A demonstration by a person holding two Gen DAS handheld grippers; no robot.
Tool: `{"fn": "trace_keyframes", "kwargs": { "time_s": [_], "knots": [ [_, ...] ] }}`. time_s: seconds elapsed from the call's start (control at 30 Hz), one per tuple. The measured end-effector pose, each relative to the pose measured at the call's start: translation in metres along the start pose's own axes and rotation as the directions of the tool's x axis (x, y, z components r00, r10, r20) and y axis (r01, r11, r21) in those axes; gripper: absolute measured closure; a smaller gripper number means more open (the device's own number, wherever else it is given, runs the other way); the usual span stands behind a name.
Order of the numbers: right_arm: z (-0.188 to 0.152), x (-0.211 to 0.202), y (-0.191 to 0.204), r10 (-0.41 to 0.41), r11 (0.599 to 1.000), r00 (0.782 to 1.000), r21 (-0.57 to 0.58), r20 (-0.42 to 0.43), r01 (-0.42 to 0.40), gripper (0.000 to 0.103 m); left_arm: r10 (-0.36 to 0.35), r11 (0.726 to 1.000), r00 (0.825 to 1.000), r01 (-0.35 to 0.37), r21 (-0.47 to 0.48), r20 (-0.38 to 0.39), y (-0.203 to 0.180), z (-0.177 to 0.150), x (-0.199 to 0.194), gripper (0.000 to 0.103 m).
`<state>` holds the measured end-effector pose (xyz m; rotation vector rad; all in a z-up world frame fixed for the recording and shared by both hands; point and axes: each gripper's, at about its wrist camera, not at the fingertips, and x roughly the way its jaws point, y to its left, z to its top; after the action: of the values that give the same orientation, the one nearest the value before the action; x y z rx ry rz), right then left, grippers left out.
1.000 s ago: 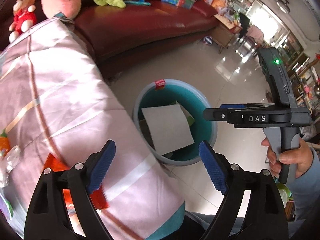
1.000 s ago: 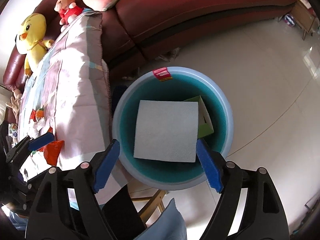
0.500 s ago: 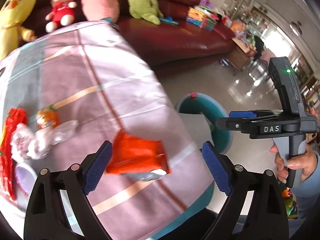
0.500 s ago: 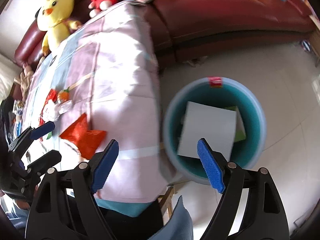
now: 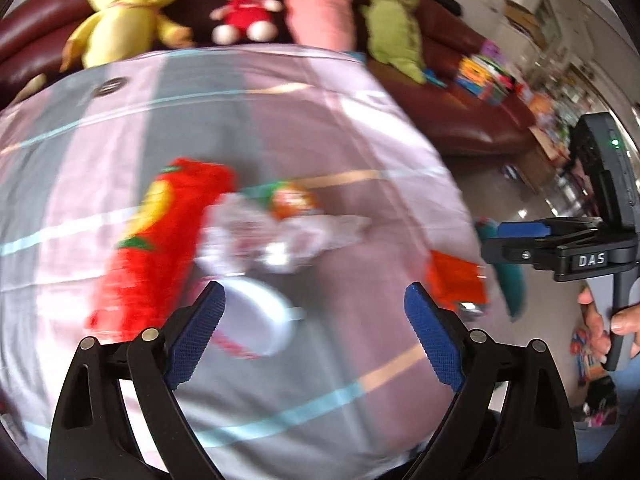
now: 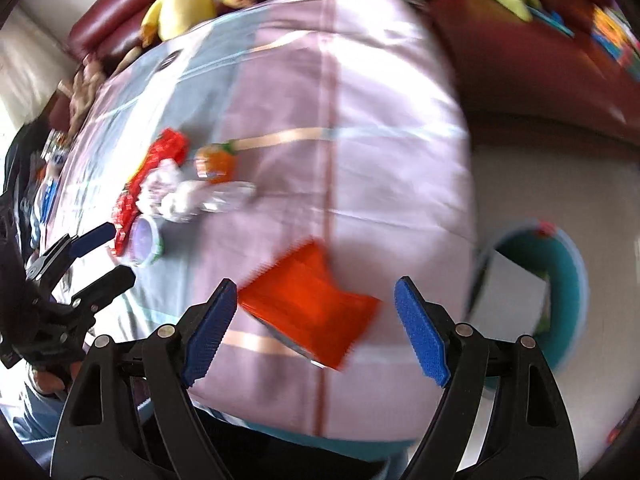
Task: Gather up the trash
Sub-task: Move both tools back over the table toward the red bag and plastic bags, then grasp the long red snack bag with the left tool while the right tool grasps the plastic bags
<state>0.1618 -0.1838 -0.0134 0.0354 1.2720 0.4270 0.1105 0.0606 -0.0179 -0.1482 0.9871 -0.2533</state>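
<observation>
Trash lies on a table under a pink and grey striped cloth [image 5: 304, 112]. My left gripper [image 5: 316, 332] is open and empty above a white cup [image 5: 256, 324], beside a long red snack bag [image 5: 160, 248], crumpled clear plastic [image 5: 280, 236] and a small orange packet [image 5: 292, 200]. My right gripper [image 6: 316, 320] is open and empty above a flat orange wrapper [image 6: 312, 300], also seen in the left wrist view [image 5: 456, 280]. The teal bin [image 6: 568, 292] on the floor to the right holds a white sheet [image 6: 508, 292].
A dark red sofa [image 5: 460, 116] runs behind the table with a yellow duck [image 5: 128, 8], a small bear [image 5: 244, 12], a pink toy [image 5: 320, 0] and a green toy [image 5: 396, 24]. Glossy tiled floor [image 6: 540, 184] lies right of the table.
Both grippers swung left from over the bin to over the table. The trash pile and orange wrapper came into view between the jaws. Both stayed open.
</observation>
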Motion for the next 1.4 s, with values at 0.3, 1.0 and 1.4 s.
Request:
{"fn": "trace_keyframes", "kwargs": {
  "time_s": [0.3, 1.0, 1.4],
  "knots": [
    [0.04, 0.047, 0.075, 0.043, 0.996, 0.997, -0.073, -0.071, -0.048, 0.026, 0.109, 0.984, 0.994, -0.11, -0.14, -0.016, 0.1, -0.013, -0.009, 0.012],
    [0.074, 0.131, 0.119, 0.031, 0.999, 0.988, -0.015, -0.153, -0.033, 0.026, 0.146, 0.989, 0.987, -0.147, -0.012, -0.073, 0.115, -0.003, 0.043, 0.016],
    [0.066, 0.132, 0.148, 0.013, 0.988, 0.99, -0.152, -0.141, -0.034, 0.073, 0.187, 0.982, 0.982, -0.187, -0.035, -0.012, 0.111, -0.006, 0.032, 0.083]
  ]
}}
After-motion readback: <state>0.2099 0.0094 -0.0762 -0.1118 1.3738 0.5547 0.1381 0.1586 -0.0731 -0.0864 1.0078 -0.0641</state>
